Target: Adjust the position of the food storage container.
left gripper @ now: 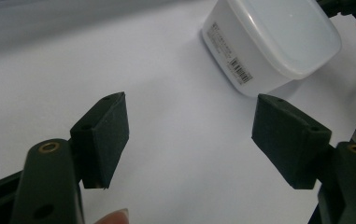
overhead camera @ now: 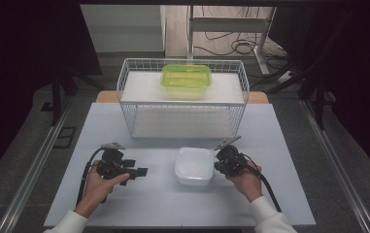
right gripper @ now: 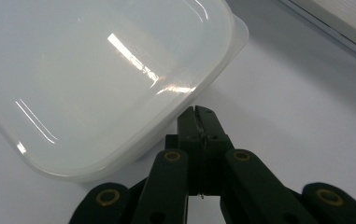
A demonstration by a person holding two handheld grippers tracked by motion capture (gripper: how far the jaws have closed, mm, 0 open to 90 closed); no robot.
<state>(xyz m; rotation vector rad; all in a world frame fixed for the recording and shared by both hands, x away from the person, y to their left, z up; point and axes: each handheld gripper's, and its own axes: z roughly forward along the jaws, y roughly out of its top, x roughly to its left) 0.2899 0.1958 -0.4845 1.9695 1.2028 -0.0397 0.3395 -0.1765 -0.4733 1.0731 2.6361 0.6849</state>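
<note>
Nudging the white tub [overhead camera: 193, 166] risks sliding it: right tongs [right gripper: 199, 116] pressed together beside it, left tongs [left gripper: 192, 140] spread apart nearby.

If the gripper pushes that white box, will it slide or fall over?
The white box would probably slide rather than tip: it sits low and wide on the smooth table. Its glossy lid, seen in the right gripper view, looks slippery for the shut right gripper beside it. It looks like thin plastic, so likely light.
</note>
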